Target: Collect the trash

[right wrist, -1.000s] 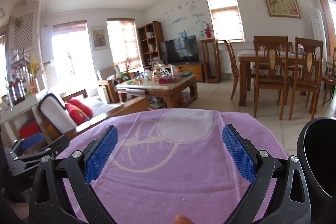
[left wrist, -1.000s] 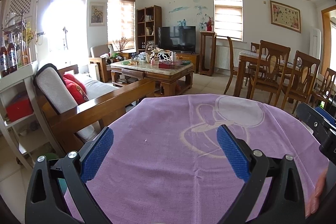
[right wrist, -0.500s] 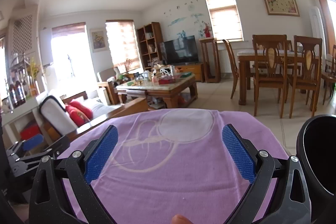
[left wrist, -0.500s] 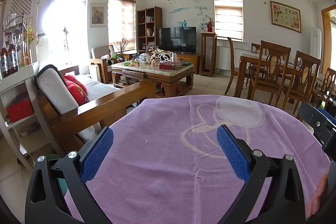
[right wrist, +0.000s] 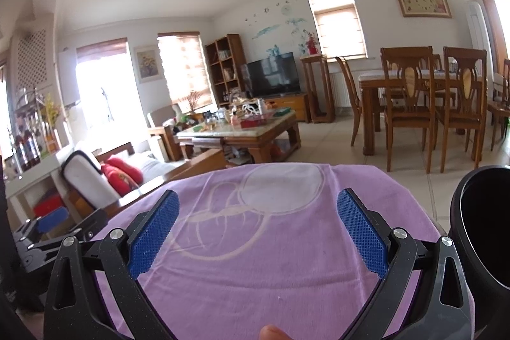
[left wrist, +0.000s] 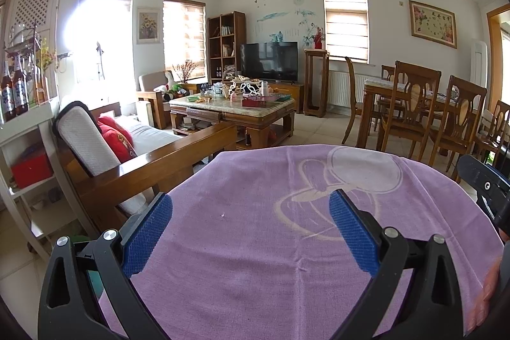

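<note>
Jaws agape above purple cloth (left wrist: 255,244)

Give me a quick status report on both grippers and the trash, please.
Left gripper open, empty. Right gripper open, empty. Both over the purple cloth; no trash on it in view. Black bin at right.

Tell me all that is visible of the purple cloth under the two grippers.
The purple cloth looks like soft woven fabric with a pale line drawing of loops and a large circle. It lies spread flat, lightly creased, over a rounded surface. Both open grippers, left and right, are above it, holding nothing. No trash shows on it.
</note>
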A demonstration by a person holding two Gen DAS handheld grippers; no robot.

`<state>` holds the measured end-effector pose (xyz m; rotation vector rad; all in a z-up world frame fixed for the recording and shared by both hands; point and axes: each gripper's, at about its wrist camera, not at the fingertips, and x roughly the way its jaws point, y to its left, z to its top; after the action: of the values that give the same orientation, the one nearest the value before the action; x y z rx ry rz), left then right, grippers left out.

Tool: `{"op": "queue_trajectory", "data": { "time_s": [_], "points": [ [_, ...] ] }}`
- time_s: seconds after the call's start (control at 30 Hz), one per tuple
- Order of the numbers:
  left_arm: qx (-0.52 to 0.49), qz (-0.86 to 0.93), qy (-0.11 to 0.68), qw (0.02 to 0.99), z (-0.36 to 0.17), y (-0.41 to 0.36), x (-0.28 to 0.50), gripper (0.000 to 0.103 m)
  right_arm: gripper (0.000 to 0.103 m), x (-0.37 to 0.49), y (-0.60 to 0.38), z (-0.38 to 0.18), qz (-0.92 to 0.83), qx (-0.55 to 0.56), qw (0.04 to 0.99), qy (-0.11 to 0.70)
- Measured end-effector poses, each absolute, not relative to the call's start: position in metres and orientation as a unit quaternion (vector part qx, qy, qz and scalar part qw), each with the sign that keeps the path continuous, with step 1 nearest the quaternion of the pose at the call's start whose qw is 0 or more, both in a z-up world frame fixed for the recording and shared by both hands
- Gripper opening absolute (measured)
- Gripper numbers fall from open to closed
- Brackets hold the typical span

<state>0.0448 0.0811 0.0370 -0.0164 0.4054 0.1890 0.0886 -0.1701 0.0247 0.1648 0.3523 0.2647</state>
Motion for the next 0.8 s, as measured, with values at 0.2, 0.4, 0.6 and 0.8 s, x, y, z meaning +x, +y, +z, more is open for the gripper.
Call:
{"op": "queue_trajectory", "data": {
  "time_s": [0.2, 0.4, 0.6, 0.8],
  "points": [
    [-0.007, 0.092, 0.201, 0.975, 0.0379, 0.0812, 0.0452, 0.098, 0.098, 0.0882, -0.1689, 0.0251, 0.13, 0.082, 0.973, 0.174],
    [-0.007, 0.091, 0.202, 0.975, 0.0389, 0.0828, 0.0471, 0.098, 0.098, 0.0879, -0.1685, 0.0255, 0.129, 0.083, 0.973, 0.174],
    [-0.006, 0.092, 0.202, 0.975, 0.0391, 0.0838, 0.0477, 0.098, 0.098, 0.0873, -0.1682, 0.0253, 0.129, 0.084, 0.973, 0.174],
    [-0.005, 0.092, 0.202, 0.975, 0.0389, 0.0833, 0.0477, 0.098, 0.098, 0.0875, -0.1687, 0.0256, 0.128, 0.084, 0.973, 0.173]
  ]
}}
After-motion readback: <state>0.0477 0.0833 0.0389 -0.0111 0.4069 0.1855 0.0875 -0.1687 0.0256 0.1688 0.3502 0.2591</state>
